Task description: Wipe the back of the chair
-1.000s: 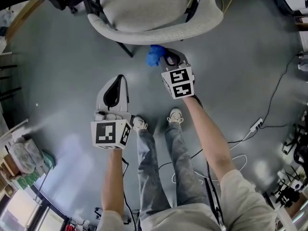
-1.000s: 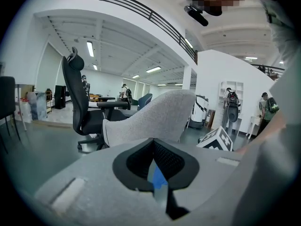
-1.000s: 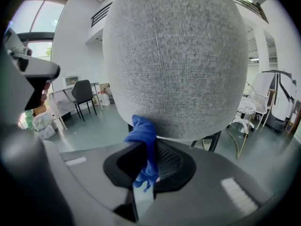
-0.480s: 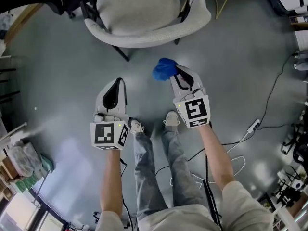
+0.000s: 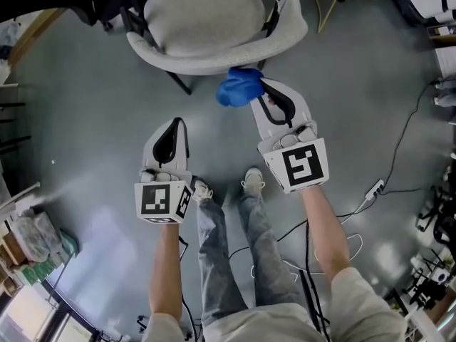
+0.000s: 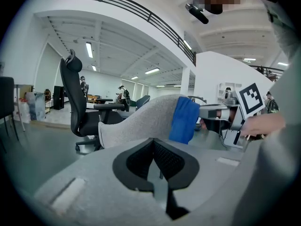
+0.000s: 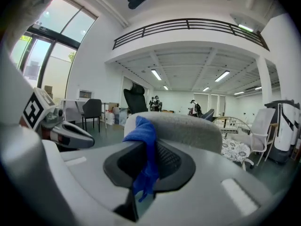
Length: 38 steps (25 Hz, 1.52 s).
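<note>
Blue crumpled cloth [image 5: 237, 88], clamped in your right tongs [image 5: 258, 95], sits right up against the grey upholstered chair back [image 5: 206, 61] straight ahead, whose curved rim runs left-right, so sweep sideways; your left tongs [image 5: 175, 120] are pressed together, empty, farther off.

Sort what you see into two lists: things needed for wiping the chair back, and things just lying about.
In use: grey chair, blue cloth, right gripper holding it.
Lying about: floor cable, power strip, black office chair behind.
</note>
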{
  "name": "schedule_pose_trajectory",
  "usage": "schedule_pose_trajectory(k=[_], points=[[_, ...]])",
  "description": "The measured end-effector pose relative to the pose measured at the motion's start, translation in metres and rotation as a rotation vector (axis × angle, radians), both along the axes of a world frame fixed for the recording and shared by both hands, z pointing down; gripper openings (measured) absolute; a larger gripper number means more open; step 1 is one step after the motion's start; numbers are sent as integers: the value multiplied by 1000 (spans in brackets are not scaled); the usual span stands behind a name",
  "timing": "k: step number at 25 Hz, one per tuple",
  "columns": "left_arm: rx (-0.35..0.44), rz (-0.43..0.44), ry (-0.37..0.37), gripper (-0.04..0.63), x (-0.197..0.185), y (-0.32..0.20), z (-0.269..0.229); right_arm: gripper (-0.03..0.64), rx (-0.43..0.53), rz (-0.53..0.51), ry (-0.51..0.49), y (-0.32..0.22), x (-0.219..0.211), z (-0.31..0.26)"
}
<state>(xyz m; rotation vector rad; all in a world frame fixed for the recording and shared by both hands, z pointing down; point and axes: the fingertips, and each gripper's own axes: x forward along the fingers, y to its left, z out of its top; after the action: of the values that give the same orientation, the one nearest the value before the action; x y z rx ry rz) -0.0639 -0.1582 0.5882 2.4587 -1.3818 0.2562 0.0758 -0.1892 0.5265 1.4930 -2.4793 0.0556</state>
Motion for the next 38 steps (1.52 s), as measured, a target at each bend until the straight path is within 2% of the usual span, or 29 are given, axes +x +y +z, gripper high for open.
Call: schedule_pose_trajectory(k=[7, 11, 21, 38], points=[[-3, -13, 2, 6, -8, -1, 1, 40, 12, 5, -2, -22, -3, -11], [-7, -18, 1, 5, -12, -3, 3, 40, 15, -6, 46, -26, 3, 3], [-14, -14, 1, 5, -15, -8, 9, 40, -100, 21, 46, -38, 6, 71], [-43, -26, -12, 6, -30, -18, 26, 40, -403, 44, 113, -60, 7, 224]])
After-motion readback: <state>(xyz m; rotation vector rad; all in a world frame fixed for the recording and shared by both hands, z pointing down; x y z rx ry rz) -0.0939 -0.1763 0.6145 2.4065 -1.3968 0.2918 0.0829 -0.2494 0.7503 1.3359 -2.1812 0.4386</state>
